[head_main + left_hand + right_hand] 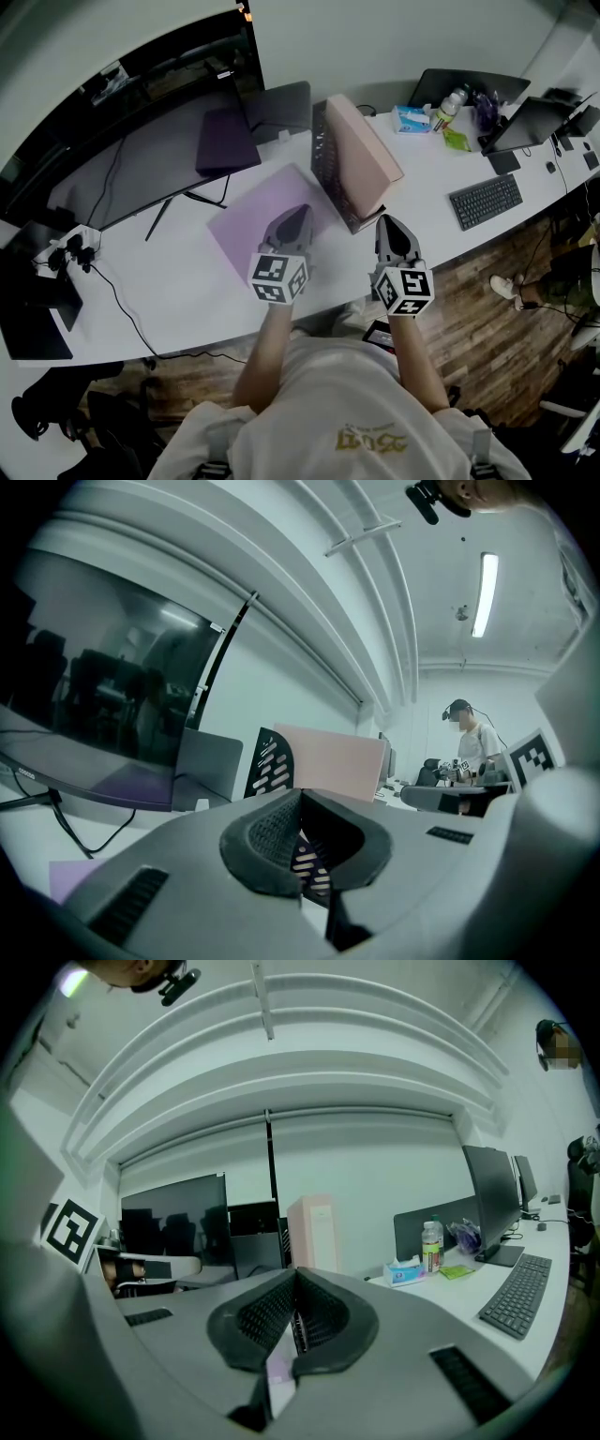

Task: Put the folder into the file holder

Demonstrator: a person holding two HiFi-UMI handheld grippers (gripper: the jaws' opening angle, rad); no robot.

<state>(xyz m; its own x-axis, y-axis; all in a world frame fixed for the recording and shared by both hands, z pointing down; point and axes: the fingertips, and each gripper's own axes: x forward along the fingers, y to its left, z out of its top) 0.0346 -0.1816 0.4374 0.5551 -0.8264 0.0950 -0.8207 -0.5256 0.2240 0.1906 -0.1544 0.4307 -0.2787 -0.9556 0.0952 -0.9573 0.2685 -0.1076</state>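
A light purple folder point(262, 220) lies flat on the white desk point(169, 291). Behind it to the right stands a black perforated file holder point(327, 164) with a pink file box point(364, 150) in it. My left gripper point(296, 218) hovers over the folder's right part, shut, with nothing between its jaws. My right gripper point(389, 225) is in front of the holder's near end, shut and empty too. In the left gripper view the shut gripper point(298, 803) points at the holder point(272, 761) and pink box point(330, 757). In the right gripper view the gripper point(293, 1288) faces the pink box point(314, 1230).
A wide curved monitor point(141, 159) stands at the back left, a dark purple folder point(225, 141) by it. A keyboard point(486, 200), tissue pack point(411, 119), bottle point(448, 108) and laptops point(530, 122) lie right. Cables and a plug strip point(70, 246) sit left.
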